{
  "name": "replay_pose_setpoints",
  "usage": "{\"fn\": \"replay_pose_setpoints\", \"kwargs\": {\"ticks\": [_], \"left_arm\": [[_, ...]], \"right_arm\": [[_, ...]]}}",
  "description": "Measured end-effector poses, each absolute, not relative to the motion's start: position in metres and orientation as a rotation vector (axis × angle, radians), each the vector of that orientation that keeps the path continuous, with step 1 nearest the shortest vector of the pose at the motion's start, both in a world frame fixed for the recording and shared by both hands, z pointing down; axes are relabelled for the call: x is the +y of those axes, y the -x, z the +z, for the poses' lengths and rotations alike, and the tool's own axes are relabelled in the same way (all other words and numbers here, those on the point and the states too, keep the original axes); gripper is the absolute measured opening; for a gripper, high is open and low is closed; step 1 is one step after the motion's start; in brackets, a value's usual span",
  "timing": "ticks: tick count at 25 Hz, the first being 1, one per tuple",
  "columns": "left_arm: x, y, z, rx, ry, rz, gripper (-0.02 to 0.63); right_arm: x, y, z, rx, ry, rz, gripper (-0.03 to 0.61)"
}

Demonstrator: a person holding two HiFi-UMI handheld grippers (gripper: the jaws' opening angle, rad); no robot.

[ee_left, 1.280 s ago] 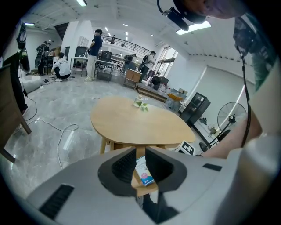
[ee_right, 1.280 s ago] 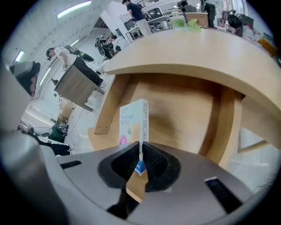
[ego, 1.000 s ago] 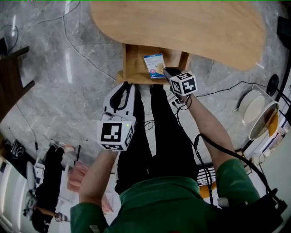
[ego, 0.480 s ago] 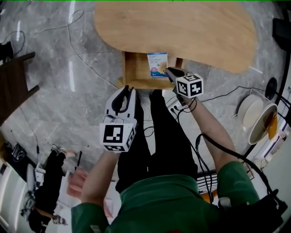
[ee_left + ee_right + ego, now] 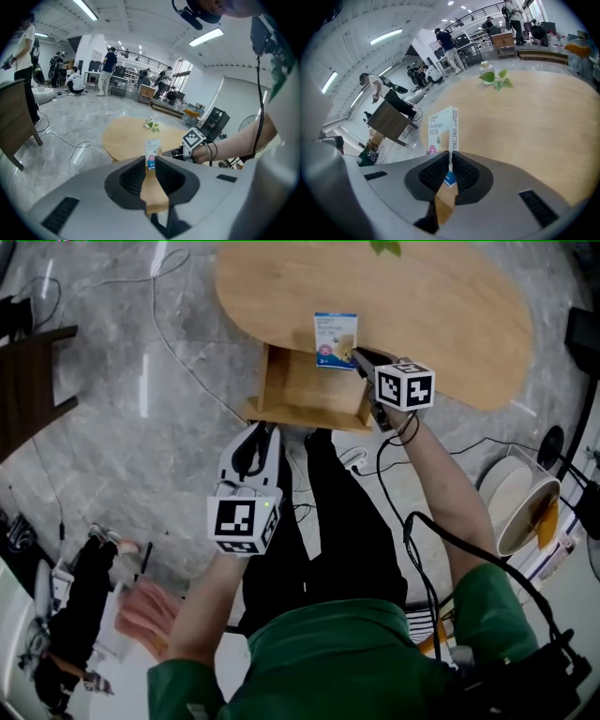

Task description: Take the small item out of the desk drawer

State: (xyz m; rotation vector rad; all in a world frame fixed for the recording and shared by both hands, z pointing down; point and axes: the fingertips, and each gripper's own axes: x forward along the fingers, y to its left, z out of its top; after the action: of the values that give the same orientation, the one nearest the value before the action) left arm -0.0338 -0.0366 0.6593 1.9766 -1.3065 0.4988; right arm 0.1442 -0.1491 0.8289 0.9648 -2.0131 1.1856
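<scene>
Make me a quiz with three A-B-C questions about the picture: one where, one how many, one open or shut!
1. Where is the bandage box? A on the floor; B in the right gripper; C on a chair.
2. How many grippers hold something? A none; B one; C two.
3. The drawer is: A open; B shut; C upside down.
Answers: 1 B, its jaws pinch the box's edge. 2 B, the left gripper is empty. 3 A, its wooden inside shows.
</scene>
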Motion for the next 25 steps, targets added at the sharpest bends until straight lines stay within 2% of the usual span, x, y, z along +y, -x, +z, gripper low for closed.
{"fn": "replay_pose_setpoints", "kwargs": {"ticks": [9, 15, 25], "left_arm": [[-0.039, 0.066, 0.671, -1.398, -1.873, 0.460, 0.075], [-0.048, 0.080, 0.686, -1.410, -1.837, 0.450, 0.075], [-0.060, 0.095, 0.704, -1.417, -1.821, 0.481, 0.075]], "right_arm": [[-0.227, -0.099, 0.829, -2.039, -0.877, 1.110, 0.044], [-0.265, -0.074, 0.844, -2.028, -0.875, 1.244, 0.044], [-0.315, -0.064, 0.877, -1.981, -0.904, 1.220, 0.044]]}}
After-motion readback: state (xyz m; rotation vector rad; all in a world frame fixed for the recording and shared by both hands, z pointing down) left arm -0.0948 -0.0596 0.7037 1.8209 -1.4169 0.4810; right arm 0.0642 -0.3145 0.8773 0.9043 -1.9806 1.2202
